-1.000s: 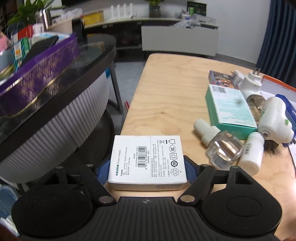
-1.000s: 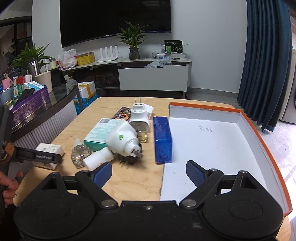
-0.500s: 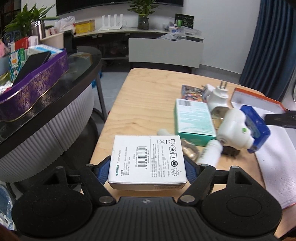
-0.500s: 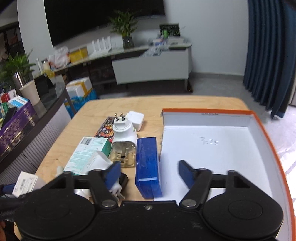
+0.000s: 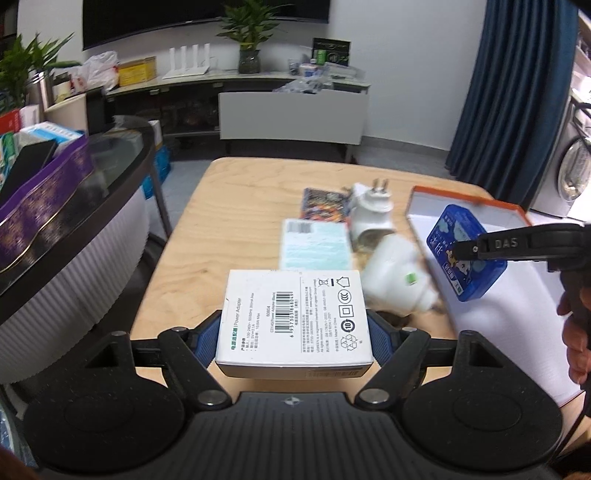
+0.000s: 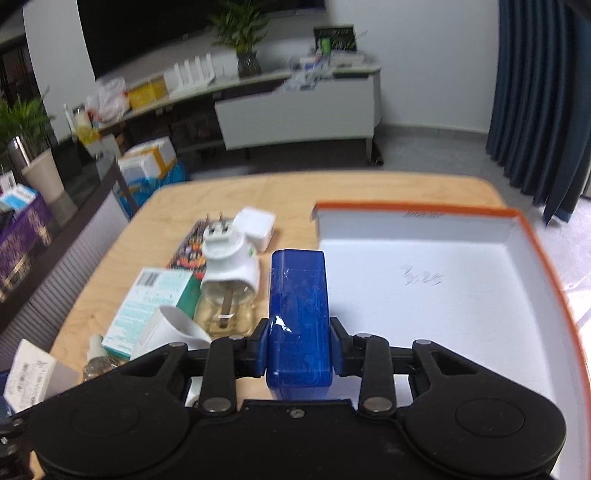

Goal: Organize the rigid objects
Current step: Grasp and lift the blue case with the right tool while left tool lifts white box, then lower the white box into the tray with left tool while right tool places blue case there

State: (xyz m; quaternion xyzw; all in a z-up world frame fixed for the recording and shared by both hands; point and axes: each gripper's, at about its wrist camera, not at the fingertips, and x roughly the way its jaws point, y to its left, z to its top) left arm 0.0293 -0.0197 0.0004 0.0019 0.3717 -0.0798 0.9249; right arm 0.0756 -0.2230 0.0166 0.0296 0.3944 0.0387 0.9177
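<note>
Since a second ago the right gripper (image 6: pixel 298 347) has clamped the blue box (image 6: pixel 298 317) beside the orange-rimmed tray (image 6: pixel 532 236); the left gripper (image 5: pixel 293 332) grips the white box (image 5: pixel 293 317) above the desk (image 5: pixel 229 221).

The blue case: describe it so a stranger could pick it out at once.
Find the wooden table with the orange-rimmed white tray. At the tray's left edge, the right gripper is clamped on the blue case. It is the only deep blue glossy thing; its neighbours are white plugs and paper boxes.

TV (image 5: pixel 203 18) on wall, plant (image 5: pixel 249 33) and router (image 5: pixel 190 61) on sideboard (image 5: pixel 236 79); blue curtain (image 5: pixel 509 92) right; purple box (image 5: pixel 44 195) on left counter.
</note>
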